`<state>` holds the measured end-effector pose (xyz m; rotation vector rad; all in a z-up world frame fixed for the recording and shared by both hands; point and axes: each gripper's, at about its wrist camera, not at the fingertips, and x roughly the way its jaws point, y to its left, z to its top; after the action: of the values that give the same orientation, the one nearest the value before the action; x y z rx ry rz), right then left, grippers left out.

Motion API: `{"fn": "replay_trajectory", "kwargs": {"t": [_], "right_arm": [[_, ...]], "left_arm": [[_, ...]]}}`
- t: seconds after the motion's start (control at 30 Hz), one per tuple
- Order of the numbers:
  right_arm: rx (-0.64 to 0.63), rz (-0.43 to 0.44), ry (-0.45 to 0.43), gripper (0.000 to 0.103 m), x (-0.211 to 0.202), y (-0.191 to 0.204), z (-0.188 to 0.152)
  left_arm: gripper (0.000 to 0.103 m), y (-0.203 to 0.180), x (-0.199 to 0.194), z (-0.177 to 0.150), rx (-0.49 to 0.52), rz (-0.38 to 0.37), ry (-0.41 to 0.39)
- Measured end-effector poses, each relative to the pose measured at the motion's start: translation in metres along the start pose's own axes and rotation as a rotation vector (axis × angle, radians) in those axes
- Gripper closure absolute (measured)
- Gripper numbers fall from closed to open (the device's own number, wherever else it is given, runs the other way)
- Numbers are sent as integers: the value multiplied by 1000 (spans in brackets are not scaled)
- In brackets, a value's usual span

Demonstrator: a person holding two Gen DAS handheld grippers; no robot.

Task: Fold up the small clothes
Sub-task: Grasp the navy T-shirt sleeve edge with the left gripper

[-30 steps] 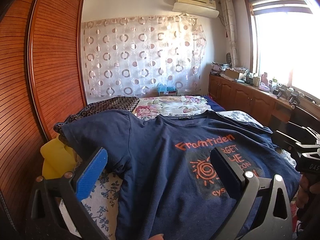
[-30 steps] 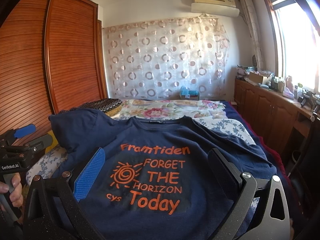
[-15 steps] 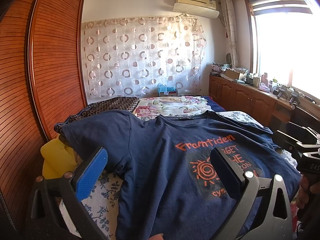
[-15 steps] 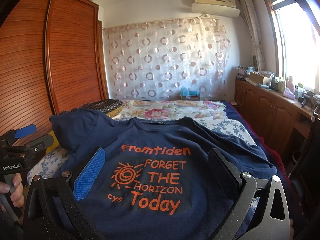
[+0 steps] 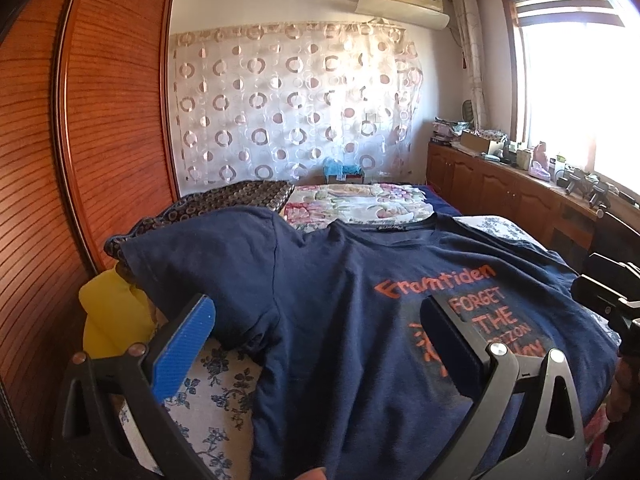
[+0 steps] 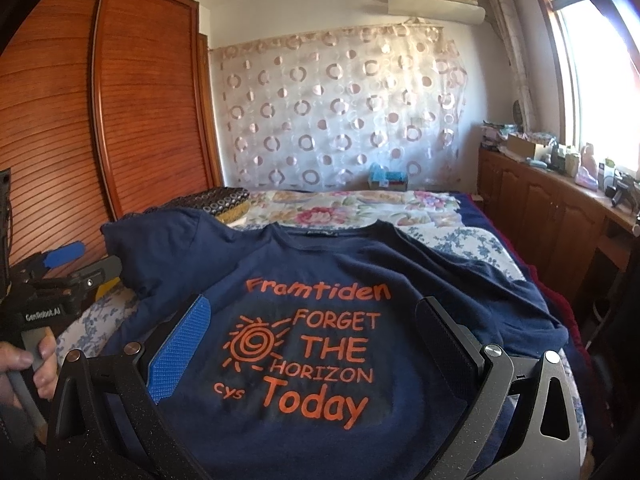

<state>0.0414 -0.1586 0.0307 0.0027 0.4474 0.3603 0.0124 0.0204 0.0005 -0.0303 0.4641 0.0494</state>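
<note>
A navy blue T-shirt (image 5: 344, 312) with orange print lies spread face up on the bed, collar at the far end; it also shows in the right wrist view (image 6: 320, 288). Its left sleeve (image 5: 200, 256) rests over a dark pillow. My left gripper (image 5: 316, 332) is open and empty above the shirt's left side near the hem. My right gripper (image 6: 312, 336) is open and empty above the printed chest. The left gripper also shows in the right wrist view (image 6: 60, 268), held in a hand at the left edge.
The bed (image 6: 460, 240) has a blue floral sheet and a flowered quilt (image 5: 360, 200) at the far end. A wooden wardrobe (image 5: 80, 140) stands close on the left, with a yellow item (image 5: 112, 316) beside it. Low cabinets (image 6: 540, 208) with clutter run under the window on the right.
</note>
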Motion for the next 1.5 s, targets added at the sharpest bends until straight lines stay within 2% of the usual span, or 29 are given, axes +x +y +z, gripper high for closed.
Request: {"fn": "replay_trajectory", "kwargs": {"t": [0.2,0.6,0.73,0.9,1.03,1.17,1.2,1.27,1.37,1.4,1.5], "right_arm": [[-13,33,39,0,20,1,-6],[-71,127,173,6,57,23,-28],[-94,138,200,6,65,31,-34],[-139,129,190,6,67,39,-35],[-119,136,209,6,72,36,-37],[-123,136,206,6,71,37,-37],[-127,138,201,6,71,37,-37],[-126,137,200,6,71,37,-38],[-124,138,197,6,71,37,-37],[-123,138,195,6,71,37,-38],[-122,138,194,6,71,38,-37]], "left_arm": [[0,32,15,-6,-35,-32,56],[0,110,44,-14,-89,16,144],[6,134,56,-12,-113,7,163],[21,158,71,-5,-156,-22,172],[27,174,80,4,-191,-60,152],[47,185,99,3,-224,-87,189],[55,186,101,2,-227,-95,195],[64,185,100,0,-224,-109,189],[80,178,90,0,-190,-95,167],[89,174,87,0,-176,-90,158],[100,171,82,3,-142,-85,148]]}}
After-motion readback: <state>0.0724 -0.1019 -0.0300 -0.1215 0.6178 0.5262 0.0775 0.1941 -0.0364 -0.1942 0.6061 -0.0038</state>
